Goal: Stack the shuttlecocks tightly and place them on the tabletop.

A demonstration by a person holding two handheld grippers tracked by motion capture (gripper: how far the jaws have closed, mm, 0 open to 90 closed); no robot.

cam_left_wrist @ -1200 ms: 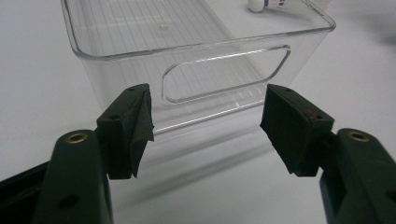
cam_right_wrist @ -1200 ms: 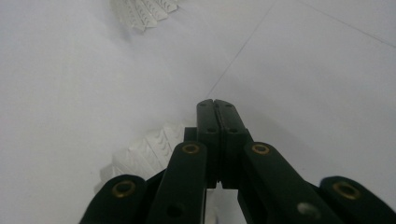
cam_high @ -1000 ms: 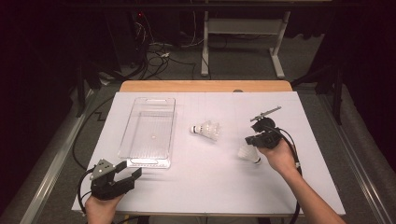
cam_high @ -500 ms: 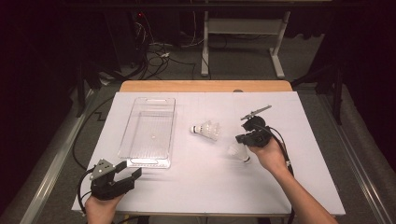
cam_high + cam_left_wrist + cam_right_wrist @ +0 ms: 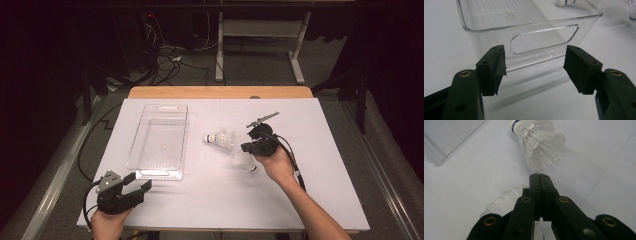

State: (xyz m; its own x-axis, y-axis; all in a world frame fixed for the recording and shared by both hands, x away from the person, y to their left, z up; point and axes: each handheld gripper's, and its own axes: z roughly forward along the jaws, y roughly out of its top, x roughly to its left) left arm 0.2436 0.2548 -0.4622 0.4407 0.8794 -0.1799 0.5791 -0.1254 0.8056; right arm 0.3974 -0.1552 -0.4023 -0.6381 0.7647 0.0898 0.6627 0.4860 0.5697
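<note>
1. High view: white table sheet (image 5: 210, 200); clear bin (image 5: 160, 141) at 10 o'clock; lying shuttlecock (image 5: 220, 138) at centre; right gripper (image 5: 246, 148) holds a second shuttlecock (image 5: 244, 162) just at its 5 o'clock.
2. Left gripper view: left gripper (image 5: 534, 68) jaws spread wide, empty, the bin's handle end at 12 o'clock.
3. Right gripper view: jaws pressed together on the second shuttlecock's feathers; lying shuttlecock at 12 o'clock.

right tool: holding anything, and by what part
The right tool seems to pinch a shuttlecock by its feather skirt; the exact spot is hidden.
</note>
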